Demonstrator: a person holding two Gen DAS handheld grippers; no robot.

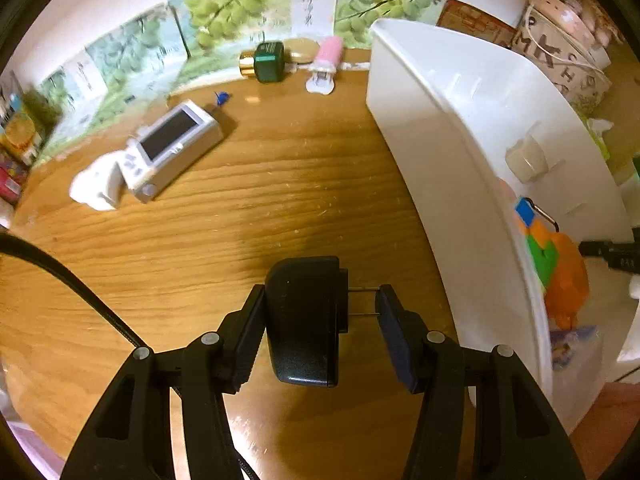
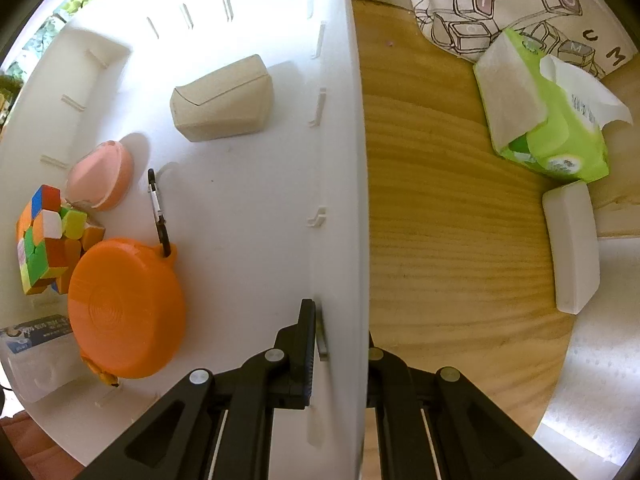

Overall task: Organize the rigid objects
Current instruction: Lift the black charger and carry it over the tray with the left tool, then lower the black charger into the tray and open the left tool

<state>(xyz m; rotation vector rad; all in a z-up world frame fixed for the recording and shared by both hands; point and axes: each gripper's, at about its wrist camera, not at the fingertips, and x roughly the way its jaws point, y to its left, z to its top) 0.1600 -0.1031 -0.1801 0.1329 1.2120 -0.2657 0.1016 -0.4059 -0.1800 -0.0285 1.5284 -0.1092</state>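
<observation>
My left gripper point(image 1: 320, 322) is shut on a black power adapter point(image 1: 306, 320): the left pad touches its body and its two metal prongs reach the right pad, above the wooden table point(image 1: 280, 200). The white storage bin point(image 1: 452, 128) stands just to the right. My right gripper point(image 2: 340, 344) is shut on the bin's side wall point(image 2: 340, 200), one finger inside, one outside. Inside the bin lie an orange round case with a carabiner point(image 2: 126, 304), a colour puzzle cube point(image 2: 44, 236), a pink case point(image 2: 102, 176), a beige box point(image 2: 224, 98) and a printed packet point(image 2: 36, 336).
On the table lie a white device with a dark screen point(image 1: 168, 148), a green and gold bottle point(image 1: 266, 60), a pink and white item point(image 1: 326, 62) and a small blue piece point(image 1: 221, 97). A green tissue pack point(image 2: 544, 120), a white box point(image 2: 572, 252) and a printed bag point(image 2: 500, 4) lie right of the bin.
</observation>
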